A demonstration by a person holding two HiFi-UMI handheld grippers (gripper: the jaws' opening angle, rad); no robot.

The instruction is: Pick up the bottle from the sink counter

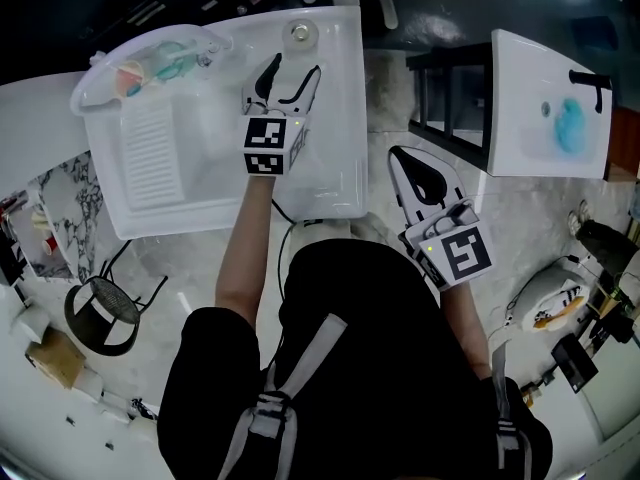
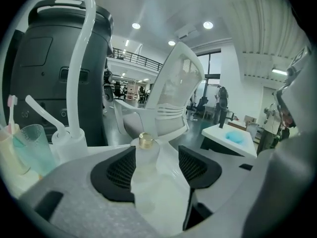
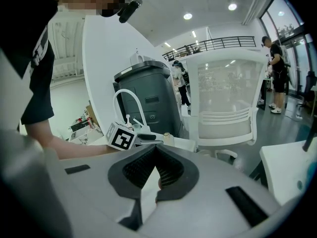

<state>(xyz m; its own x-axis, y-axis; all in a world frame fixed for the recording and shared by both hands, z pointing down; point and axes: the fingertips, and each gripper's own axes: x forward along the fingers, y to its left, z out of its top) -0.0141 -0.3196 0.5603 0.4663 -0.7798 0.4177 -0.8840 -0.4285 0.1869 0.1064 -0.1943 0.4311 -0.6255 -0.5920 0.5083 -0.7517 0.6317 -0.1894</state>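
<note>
A small frosted bottle with a gold cap (image 1: pixel 300 34) stands on the back rim of the white sink counter (image 1: pixel 335 158). My left gripper (image 1: pixel 293 72) reaches over the basin toward it, jaws open. In the left gripper view the bottle (image 2: pixel 145 155) stands upright between the two black pads (image 2: pixel 118 168) of the left gripper (image 2: pixel 156 166); it is close to the left pad and apart from the right one. My right gripper (image 1: pixel 404 159) hangs over the floor to the right of the counter. Its jaws are shut with nothing between them, as the right gripper view shows (image 3: pixel 156 171).
At the counter's left corner stand a clear cup with toothbrushes (image 1: pixel 160 64), a soap pump (image 2: pixel 65 137) and a curved white faucet (image 2: pixel 81 58). A white chair (image 2: pixel 174 103) stands behind the counter. To the right is a second white counter (image 1: pixel 545 108) with a blue object. A black stool (image 1: pixel 100 313) sits lower left.
</note>
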